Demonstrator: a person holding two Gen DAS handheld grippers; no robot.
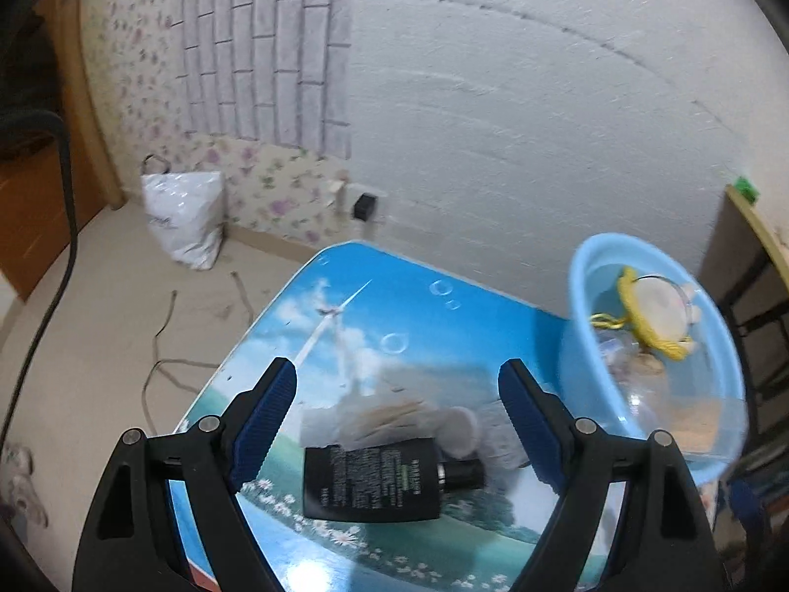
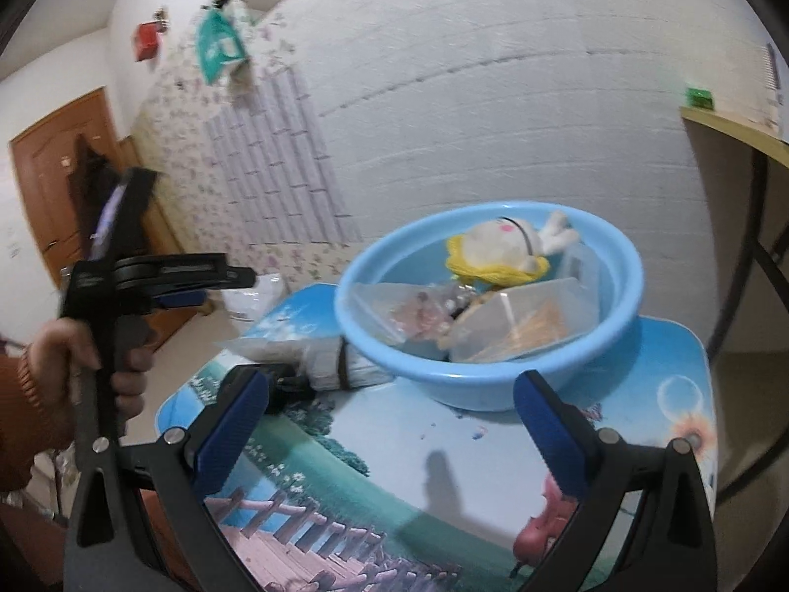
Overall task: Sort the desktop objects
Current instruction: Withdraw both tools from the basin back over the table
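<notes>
Low in the frame on the picture-printed desk [image 1: 394, 311] lay a black tube [image 1: 371, 482], likely light, smooth and squashy, best pinched across its flat body by the empty, wide-open left hand-held gripper [image 1: 397, 387] above it

one blue basin [image 2: 488, 375], one plush toy [image 2: 508, 246], one black tube [image 1: 370, 478], one white bag [image 1: 185, 217], two tools [image 1: 397, 394]

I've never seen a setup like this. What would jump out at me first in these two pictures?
Probably the light blue basin at the far side of the picture-printed table, piled with a yellow-haired plush doll and clear plastic packets. Next, the black tube lying flat on the table beside a clear bag, framed between the wide-open blue-padded fingers of the left gripper. The right gripper is open too, with nothing in it.
</notes>
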